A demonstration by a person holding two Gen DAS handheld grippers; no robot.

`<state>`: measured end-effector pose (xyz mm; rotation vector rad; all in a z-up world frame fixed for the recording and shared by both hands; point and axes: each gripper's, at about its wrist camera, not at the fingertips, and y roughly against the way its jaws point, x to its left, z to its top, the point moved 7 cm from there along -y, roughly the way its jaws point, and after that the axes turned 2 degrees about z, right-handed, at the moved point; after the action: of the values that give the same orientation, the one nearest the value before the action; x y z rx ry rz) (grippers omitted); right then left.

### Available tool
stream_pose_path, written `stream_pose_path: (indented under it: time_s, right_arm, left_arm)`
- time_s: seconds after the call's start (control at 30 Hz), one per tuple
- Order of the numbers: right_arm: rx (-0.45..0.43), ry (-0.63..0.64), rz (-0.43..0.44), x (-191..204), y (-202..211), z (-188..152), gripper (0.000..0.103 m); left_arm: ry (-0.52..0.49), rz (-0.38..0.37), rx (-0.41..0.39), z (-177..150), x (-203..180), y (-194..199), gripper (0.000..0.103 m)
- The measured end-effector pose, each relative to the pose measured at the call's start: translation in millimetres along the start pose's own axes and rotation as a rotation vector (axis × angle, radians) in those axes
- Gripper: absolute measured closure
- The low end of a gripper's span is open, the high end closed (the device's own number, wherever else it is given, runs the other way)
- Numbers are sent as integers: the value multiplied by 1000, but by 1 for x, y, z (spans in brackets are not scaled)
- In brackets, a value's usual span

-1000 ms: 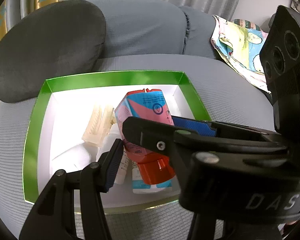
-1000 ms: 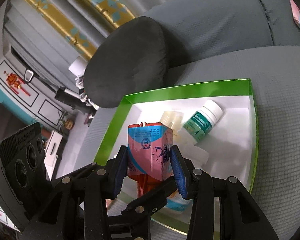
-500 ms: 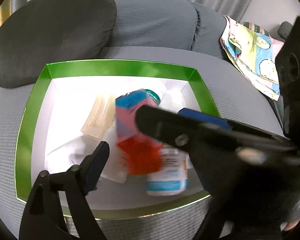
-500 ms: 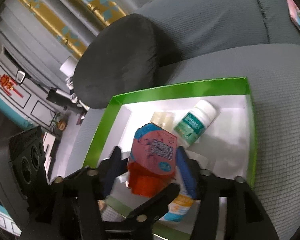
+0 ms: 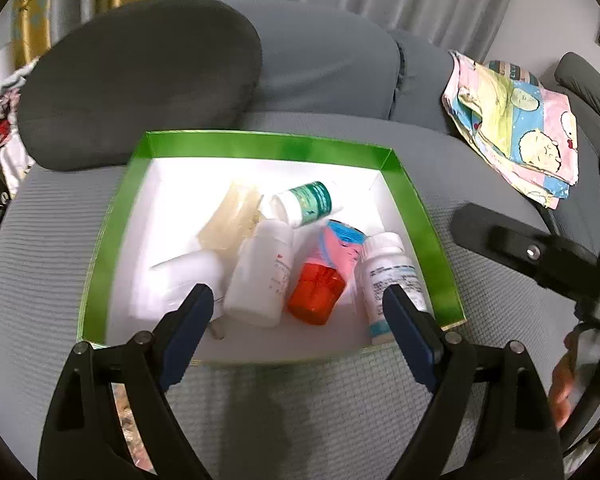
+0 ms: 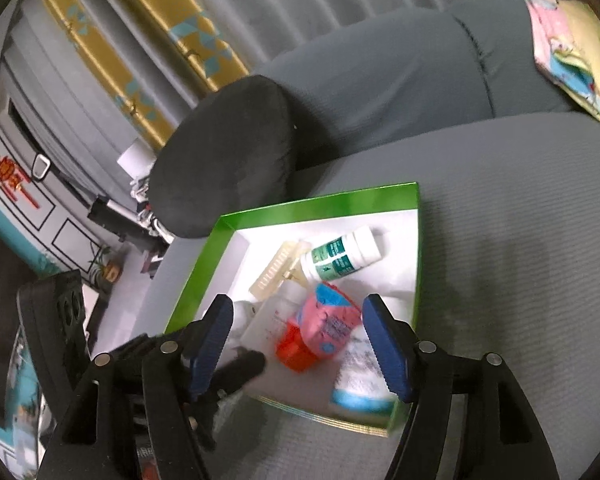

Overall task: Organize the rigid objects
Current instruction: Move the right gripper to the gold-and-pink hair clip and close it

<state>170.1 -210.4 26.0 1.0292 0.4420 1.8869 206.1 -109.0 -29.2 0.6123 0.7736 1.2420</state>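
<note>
Now loose in the green box [image 5: 428, 216], the pink bottle [image 6: 330, 330] beyond both grippers' just-opened, empty fingers [image 5: 410, 330].

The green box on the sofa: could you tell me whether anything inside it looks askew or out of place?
Yes. In the green box every container lies on its side in a loose heap. The pink and blue bottle with the red cap lies slanted between the plain white bottle and the blue-banded bottle. Nothing looks spilled.
</note>
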Motion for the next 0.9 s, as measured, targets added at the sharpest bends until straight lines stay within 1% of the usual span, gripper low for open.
stream_pose_path:
  time_s: [0.07,0.17,0.4,0.53,0.7,0.8,0.9]
  right_arm:
    - [-9,18,-1,6,11,-6,34]
    - [-7,24,19,15,22,-16,34]
    - [28,67,36,42,31,-45,33]
    - [68,105,17,55,28,-69,33]
    - [118,159,-10,68,18,-99,33]
    - [151,176,11,76,11,-115,33]
    - [186,174,31,83,2,-129,33]
  left_arm:
    - [-1,9,-23,-4,3,14,17]
    - [-3,23,-46,-11,8,30,16]
    - [23,54,-65,-32,24,61,16]
    - [48,72,-50,-51,41,73,15]
    - [124,104,4,-83,81,75,15]
    - [187,123,22,-104,108,77,15]
    - [231,127,40,-121,123,74,15]
